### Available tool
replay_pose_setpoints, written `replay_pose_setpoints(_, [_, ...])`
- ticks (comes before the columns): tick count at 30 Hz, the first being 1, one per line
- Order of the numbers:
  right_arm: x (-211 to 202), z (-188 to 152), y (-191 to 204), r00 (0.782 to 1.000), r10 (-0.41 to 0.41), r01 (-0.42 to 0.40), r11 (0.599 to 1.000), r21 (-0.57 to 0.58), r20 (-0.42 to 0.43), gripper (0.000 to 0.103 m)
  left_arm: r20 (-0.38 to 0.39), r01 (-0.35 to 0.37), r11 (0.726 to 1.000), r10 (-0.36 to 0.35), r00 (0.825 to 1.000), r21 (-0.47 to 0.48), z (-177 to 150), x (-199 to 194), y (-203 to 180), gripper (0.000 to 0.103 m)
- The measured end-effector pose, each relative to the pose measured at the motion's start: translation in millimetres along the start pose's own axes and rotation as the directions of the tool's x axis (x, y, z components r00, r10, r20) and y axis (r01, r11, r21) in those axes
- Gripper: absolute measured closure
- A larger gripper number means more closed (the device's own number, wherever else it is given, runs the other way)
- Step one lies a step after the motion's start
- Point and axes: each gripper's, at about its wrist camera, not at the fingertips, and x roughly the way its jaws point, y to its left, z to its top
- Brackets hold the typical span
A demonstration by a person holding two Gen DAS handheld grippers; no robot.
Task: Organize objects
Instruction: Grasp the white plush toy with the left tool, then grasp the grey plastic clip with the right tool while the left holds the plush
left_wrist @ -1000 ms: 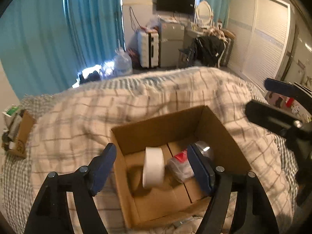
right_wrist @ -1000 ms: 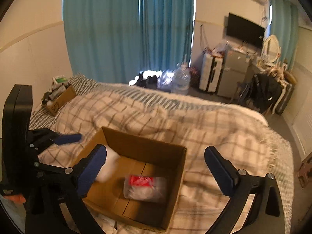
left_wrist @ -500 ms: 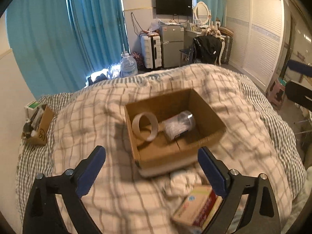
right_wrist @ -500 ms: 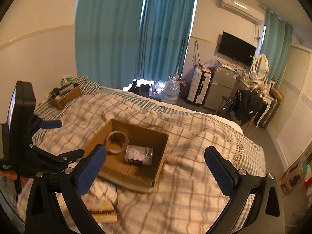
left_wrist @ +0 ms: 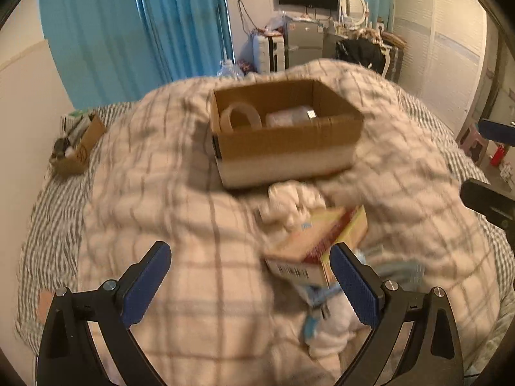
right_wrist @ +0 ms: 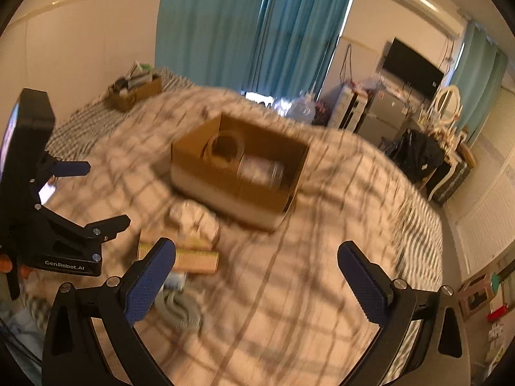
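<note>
With both sets of blue pads spread wide and nothing between them, I have the left gripper (left_wrist: 250, 280) and the right gripper (right_wrist: 257, 276) empty over the bed. Just past the left gripper's right pad (left_wrist: 354, 286) sits a small printed carton (left_wrist: 313, 246), barcode side toward me, lying tilted on the plaid duvet (left_wrist: 193, 193); the pad overlaps its near corner in view, and I can't tell if they touch. Under and beside the carton I see pale blue and white soft items (left_wrist: 328, 328), too blurred to name. A crumpled white cloth (left_wrist: 294, 199) lies between the carton and the cardboard box (left_wrist: 286, 148). The box stands open-topped further up the duvet; inside, a tape roll (left_wrist: 239, 117) leans on the left side and a clear plastic jar (left_wrist: 291, 117) lies on its side to the right of it. From the right wrist view I see the same carton (right_wrist: 190, 254) just beyond my left pad (right_wrist: 149, 280), with grey fabric (right_wrist: 178, 312) near it, and the left gripper's body at the left edge. A second, smaller box of clutter (left_wrist: 75, 146) sits at the far left edge of the bed, well apart. Blue curtains (left_wrist: 145, 29) hang behind. Both views are motion-blurred.
</note>
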Motion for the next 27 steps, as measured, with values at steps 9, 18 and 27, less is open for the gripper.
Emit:
replay_pose_setpoints(9, [14.9,-27.1,-2.1,0.998,-0.016,0.017,1.000,0.017,-0.060,0.002,-0.067,0.097,0.995,-0.095,0.993,0.024,-52.6,4.2,-30.0,0.002])
replay_pose_setpoints(18, [23.2,-28.6,5.8,0.997,-0.005,0.006,1.000,0.003,-0.081,0.002,-0.169,0.156,0.984,-0.140,0.976,0.087,-63.1,37.8,-52.3,0.033])
replay_pose_setpoints(27, [31.6,-32.1,34.3,0.994,0.033,-0.042,0.995,-0.091,-0.102,0.002,-0.124,0.251,0.968,-0.246,0.961,0.026,-55.8,8.3,-30.0,0.059])
